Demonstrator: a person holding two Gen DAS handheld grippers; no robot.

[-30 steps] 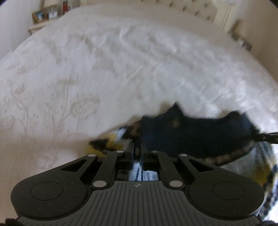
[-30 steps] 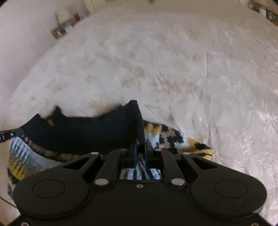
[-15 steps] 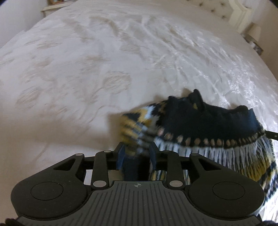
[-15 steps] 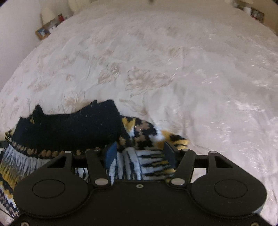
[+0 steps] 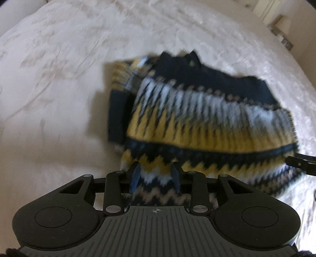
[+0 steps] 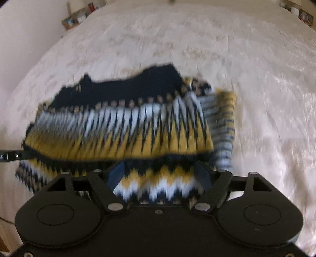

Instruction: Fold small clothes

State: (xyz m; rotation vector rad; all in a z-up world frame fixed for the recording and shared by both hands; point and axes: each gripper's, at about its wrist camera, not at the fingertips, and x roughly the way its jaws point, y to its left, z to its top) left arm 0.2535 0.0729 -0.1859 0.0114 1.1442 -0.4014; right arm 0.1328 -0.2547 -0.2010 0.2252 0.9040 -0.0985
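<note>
A small knitted sweater [image 5: 207,122], navy, yellow and white with zigzag bands, lies folded on the cream bedspread [image 5: 59,89]. It also shows in the right wrist view [image 6: 122,130]. My left gripper [image 5: 156,178] is open above the sweater's near left edge, holding nothing. My right gripper [image 6: 158,176] is open wide above the near right edge, holding nothing. The tip of the right gripper shows at the right of the left wrist view [image 5: 300,162]. A sleeve [image 6: 223,126] lies folded at the sweater's right side.
The bedspread [image 6: 256,79] stretches far on all sides. A shelf with framed pictures [image 6: 79,17] stands against the wall at the far left. A tufted headboard and a nightstand [image 5: 280,35] are at the far right.
Both grippers opened and let go of the sweater's edge. They pulled back toward me, and the folded sweater now lies flat on the bed in full view.
</note>
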